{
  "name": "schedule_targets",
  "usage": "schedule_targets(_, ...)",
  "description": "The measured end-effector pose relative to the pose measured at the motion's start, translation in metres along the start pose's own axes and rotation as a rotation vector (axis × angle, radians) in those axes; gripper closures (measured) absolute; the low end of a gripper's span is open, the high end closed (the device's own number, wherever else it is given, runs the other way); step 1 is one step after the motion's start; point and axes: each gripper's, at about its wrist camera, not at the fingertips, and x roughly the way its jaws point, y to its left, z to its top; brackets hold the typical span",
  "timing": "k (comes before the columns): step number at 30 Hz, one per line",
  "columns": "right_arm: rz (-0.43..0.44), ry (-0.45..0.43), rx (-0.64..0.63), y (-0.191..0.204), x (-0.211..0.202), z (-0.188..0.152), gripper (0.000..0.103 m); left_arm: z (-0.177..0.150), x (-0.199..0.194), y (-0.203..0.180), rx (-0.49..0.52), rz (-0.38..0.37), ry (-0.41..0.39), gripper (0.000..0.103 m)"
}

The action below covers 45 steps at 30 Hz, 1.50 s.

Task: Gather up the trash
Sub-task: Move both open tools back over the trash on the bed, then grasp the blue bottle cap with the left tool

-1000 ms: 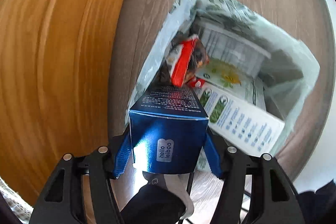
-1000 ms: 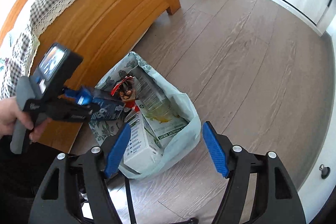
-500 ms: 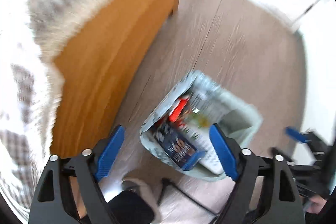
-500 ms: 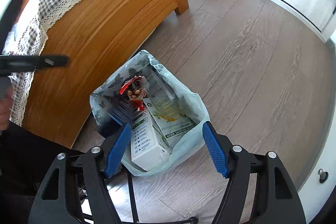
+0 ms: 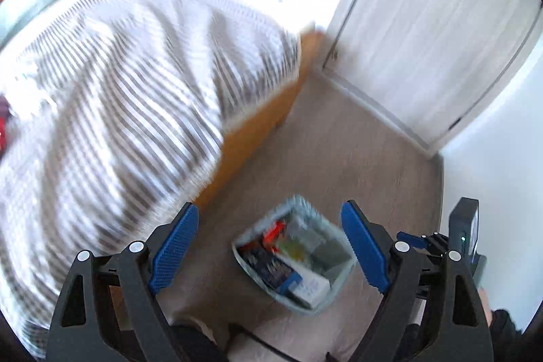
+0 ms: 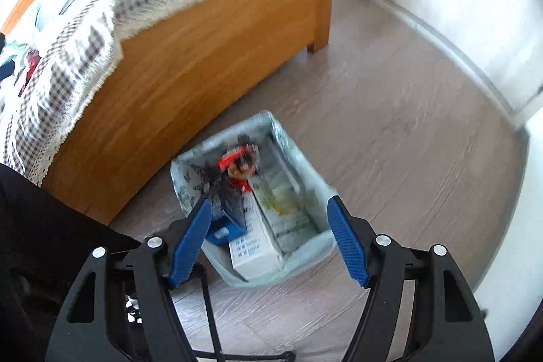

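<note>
A pale patterned trash bag (image 5: 319, 307) stands open on the wooden floor beside the bed. A blue box (image 5: 275, 270) lies in it next to a white carton (image 5: 312, 287) and a red wrapper (image 5: 275, 231). My left gripper (image 5: 268, 211) hangs high above the bag, open, with nothing between its pads. My right gripper (image 6: 269, 204) is also open and empty, above the trash bag (image 6: 305, 246). Its view looks down on the blue box (image 6: 225, 226), the white carton (image 6: 253, 246) and the red wrapper (image 6: 234, 155).
The wooden bed frame (image 6: 203, 73) with a checked cover (image 5: 118, 107) fills the left. Something red (image 6: 32, 63) lies on the cover at the far left. A pale door (image 5: 424, 22) and white walls close the far side. The person's dark clothing (image 6: 40, 243) is at lower left.
My left gripper let go of the blue box, which now lies in the bag, then opened wide and rose far up. My right gripper rose a little.
</note>
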Motion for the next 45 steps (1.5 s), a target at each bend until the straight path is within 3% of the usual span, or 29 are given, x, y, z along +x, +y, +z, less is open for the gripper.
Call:
schedule_targets(4,0.0,-0.124,-0.085,0.046,-0.037,0.04,0.035,0.009,-0.06,0.033,-0.01,0.022,-0.171,0.012)
schedule_targets(7,0.034,-0.224,-0.16,0.092,-0.062,0.067,0.035,0.015,-0.097,0.067,-0.017,0.085,-0.277,0.01)
schedule_targets(10,0.092,-0.302,-0.233,0.147,-0.079,0.095,0.035,0.019,-0.119,0.111,-0.019,0.229,-0.337,0.01)
schedule_targets(14,0.172,-0.367,-0.299,0.218,-0.09,0.13,0.03,0.025,-0.154,0.18,-0.122,0.291,-0.39,0.01)
schedule_targets(16,0.211,-0.39,-0.317,0.253,-0.09,0.145,0.03,0.023,-0.169,0.217,-0.171,0.382,-0.412,0.01)
schedule_targets(17,0.232,-0.404,-0.31,0.268,-0.091,0.152,0.03,0.021,-0.173,0.237,-0.203,0.421,-0.403,0.01)
schedule_targets(22,0.377,-0.415,-0.261,0.345,-0.078,0.179,0.03,-0.002,-0.183,0.352,-0.409,0.379,-0.366,0.01)
schedule_targets(24,0.406,-0.406,-0.268,0.379,-0.07,0.186,0.03,-0.006,-0.182,0.389,-0.448,0.417,-0.32,0.011)
schedule_targets(27,0.413,-0.409,-0.264,0.425,-0.059,0.195,0.03,-0.006,-0.183,0.431,-0.446,0.495,-0.285,0.011)
schedule_targets(31,0.442,-0.381,-0.234,0.475,-0.033,0.211,0.03,0.001,-0.169,0.47,-0.444,0.483,-0.295,0.011)
schedule_targets(33,0.435,-0.364,-0.252,0.495,-0.021,0.217,0.03,0.003,-0.145,0.487,-0.434,0.511,-0.241,0.011)
schedule_targets(39,0.349,-0.36,-0.302,0.515,0.007,0.222,0.03,0.016,-0.076,0.507,-0.295,0.534,-0.087,0.011)
schedule_targets(41,0.304,-0.313,-0.307,0.513,0.024,0.226,0.03,0.021,-0.062,0.519,-0.316,0.543,-0.055,0.011)
schedule_targets(42,0.306,-0.29,-0.3,0.51,0.03,0.227,0.03,0.024,-0.056,0.526,-0.342,0.541,-0.036,0.012)
schedule_targets(44,0.313,-0.266,-0.28,0.502,0.038,0.233,0.03,0.027,-0.046,0.536,-0.383,0.521,-0.002,0.035)
schedule_targets(45,0.304,-0.268,-0.27,0.5,0.04,0.235,0.03,0.027,-0.042,0.54,-0.401,0.502,0.014,0.042)
